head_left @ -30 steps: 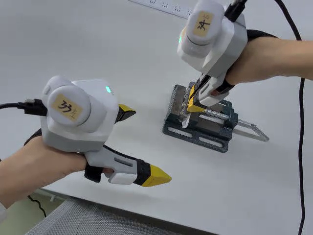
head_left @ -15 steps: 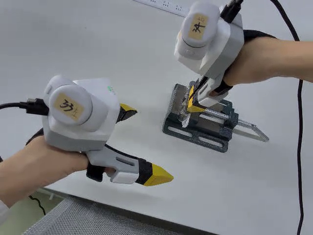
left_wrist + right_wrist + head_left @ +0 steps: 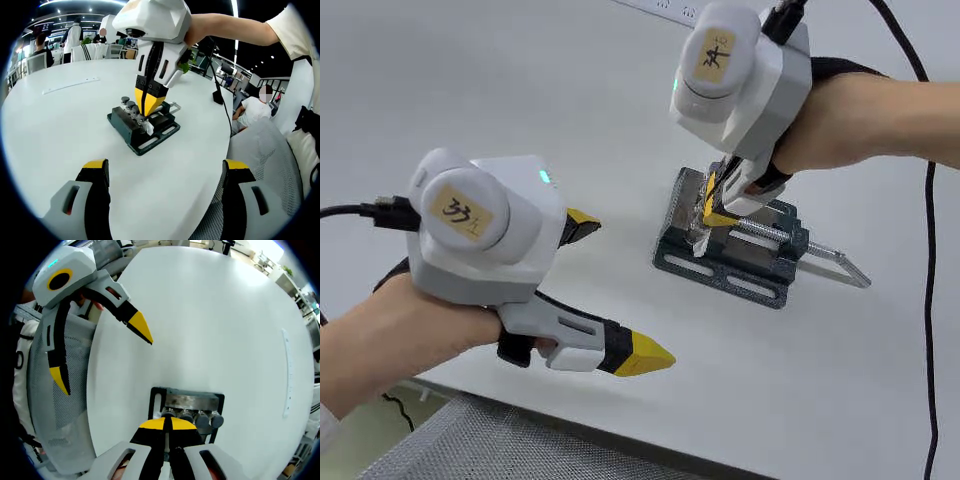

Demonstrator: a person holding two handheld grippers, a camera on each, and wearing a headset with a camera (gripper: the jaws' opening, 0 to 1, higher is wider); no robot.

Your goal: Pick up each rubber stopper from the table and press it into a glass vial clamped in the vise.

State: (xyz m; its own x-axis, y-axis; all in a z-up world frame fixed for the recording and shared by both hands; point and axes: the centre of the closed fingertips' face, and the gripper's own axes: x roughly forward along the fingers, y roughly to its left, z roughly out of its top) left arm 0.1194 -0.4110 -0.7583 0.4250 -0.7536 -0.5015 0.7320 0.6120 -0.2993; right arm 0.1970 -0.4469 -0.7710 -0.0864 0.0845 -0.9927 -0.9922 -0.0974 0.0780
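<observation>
Grey rubber stoppers (image 3: 201,416) cap clear glass vials (image 3: 148,127) in dark green vise (image 3: 740,270), counter (image 3: 520,100) right | right gripper (image 3: 705,218) fingers together on near-end vial | left gripper (image 3: 618,291) fingers apart | risk: skewed push cracks glass

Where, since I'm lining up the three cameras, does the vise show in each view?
Head view: the vise sits right of centre, under the right gripper.
Left gripper view: near the centre of the picture, slightly above the middle.
Right gripper view: bottom centre, just past that gripper's own yellow tips.
Shared landmark: the right gripper's yellow tips, poised over one end of the vise.
</observation>
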